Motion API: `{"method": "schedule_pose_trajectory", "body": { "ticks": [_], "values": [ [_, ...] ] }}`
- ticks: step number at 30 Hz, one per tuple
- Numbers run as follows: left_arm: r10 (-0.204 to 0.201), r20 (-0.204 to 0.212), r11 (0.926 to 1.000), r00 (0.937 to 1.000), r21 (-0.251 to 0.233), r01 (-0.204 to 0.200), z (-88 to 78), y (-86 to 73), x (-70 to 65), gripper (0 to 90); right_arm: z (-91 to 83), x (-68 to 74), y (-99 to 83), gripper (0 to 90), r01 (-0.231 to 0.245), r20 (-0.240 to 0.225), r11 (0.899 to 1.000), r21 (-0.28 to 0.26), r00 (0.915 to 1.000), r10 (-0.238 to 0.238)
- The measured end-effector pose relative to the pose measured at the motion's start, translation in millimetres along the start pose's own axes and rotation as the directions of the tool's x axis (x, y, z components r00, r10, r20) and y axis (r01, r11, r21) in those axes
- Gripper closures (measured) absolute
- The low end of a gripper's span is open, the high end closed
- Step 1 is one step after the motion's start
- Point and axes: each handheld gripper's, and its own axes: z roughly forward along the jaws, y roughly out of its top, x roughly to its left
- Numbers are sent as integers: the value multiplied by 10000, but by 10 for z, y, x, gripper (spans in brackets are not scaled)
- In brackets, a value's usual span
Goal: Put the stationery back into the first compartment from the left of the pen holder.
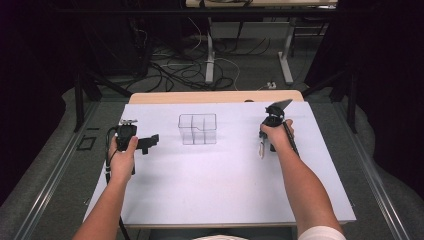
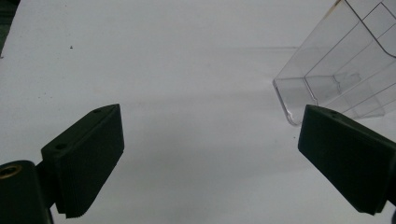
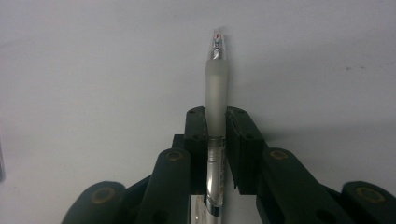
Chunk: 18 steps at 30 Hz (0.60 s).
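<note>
Right gripper view: right gripper (image 3: 215,140) jaws pinch clear-barrelled pen (image 3: 216,88) along its axis; clear compartmented plastic box (image 1: 198,129) sits left, mid-surface; left gripper (image 2: 210,158) jaws spread, empty.

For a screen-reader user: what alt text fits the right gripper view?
The right claw is shut on a clear pen, which points away over the white table. The pen's frosted grip and tip stick out past the black jaws.

One pen (image 3: 216,93), one clear organizer (image 1: 198,129).
</note>
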Motion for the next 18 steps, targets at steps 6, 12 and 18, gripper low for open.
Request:
{"method": "schedule_pose_trajectory", "body": {
  "ticks": [6,12,18],
  "values": [
    [-29,-47,10000,10000,-23,29,3,-2,0,72,8,4,-2,796,68,46,10000,26,10000,-68],
    [-35,-17,10000,10000,22,35,-1,1,6,73,10,5,1,798,-36,26,10000,-1,10000,36],
    [-118,-7,9999,9999,-63,118,1,-1,15,73,4,-10,-3,801,58,-43,10000,4,10000,-58]
  ]
}}
